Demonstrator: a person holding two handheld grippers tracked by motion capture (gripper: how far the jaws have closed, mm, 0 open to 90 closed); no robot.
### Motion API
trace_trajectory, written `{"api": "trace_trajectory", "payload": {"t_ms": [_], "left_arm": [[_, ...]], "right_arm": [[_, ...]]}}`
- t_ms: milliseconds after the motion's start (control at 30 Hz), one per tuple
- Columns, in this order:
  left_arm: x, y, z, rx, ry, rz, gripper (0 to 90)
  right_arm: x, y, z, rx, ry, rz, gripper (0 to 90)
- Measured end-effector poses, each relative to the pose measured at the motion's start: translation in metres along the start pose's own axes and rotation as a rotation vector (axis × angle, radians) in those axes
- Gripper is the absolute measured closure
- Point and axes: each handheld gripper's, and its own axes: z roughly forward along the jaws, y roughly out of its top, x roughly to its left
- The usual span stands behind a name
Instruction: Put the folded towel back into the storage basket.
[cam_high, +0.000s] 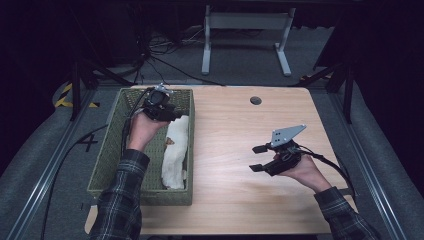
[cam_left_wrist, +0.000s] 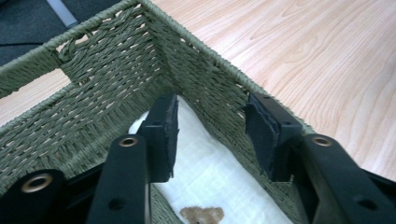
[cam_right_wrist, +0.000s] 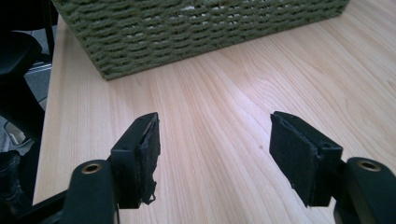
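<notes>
Left gripper (cam_left_wrist: 210, 135) over green woven basket (cam_high: 112, 150), jaws apart, empty, directly above white cloth (cam_high: 176, 152) lying lengthwise along basket's right wall. Right gripper (cam_high: 261, 158) farther off over bare table (cam_high: 235, 125), jaws apart.

a light wooden table (cam_high: 235, 145) carries a green woven basket (cam_high: 107, 165) at its left edge; a dark round spot (cam_high: 256, 100), perhaps a hole, sits far.
</notes>
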Motion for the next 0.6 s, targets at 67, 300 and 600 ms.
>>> {"api": "trace_trajectory", "payload": {"t_ms": [67,300,600], "left_arm": [[-0.004,0.001,-0.002,-0.006,-0.017,0.002,48.7],[-0.030,0.004,-0.004,-0.026,-0.070,0.028,41.5],[-0.075,0.008,0.003,-0.018,-0.083,0.060,33.9]], "right_arm": [[-0.002,-0.005,-0.002,0.001,-0.009,0.008,33.3],[-0.009,-0.020,-0.010,0.004,-0.030,0.020,32.0],[-0.016,-0.039,-0.018,0.020,-0.026,0.014,30.5]]}}
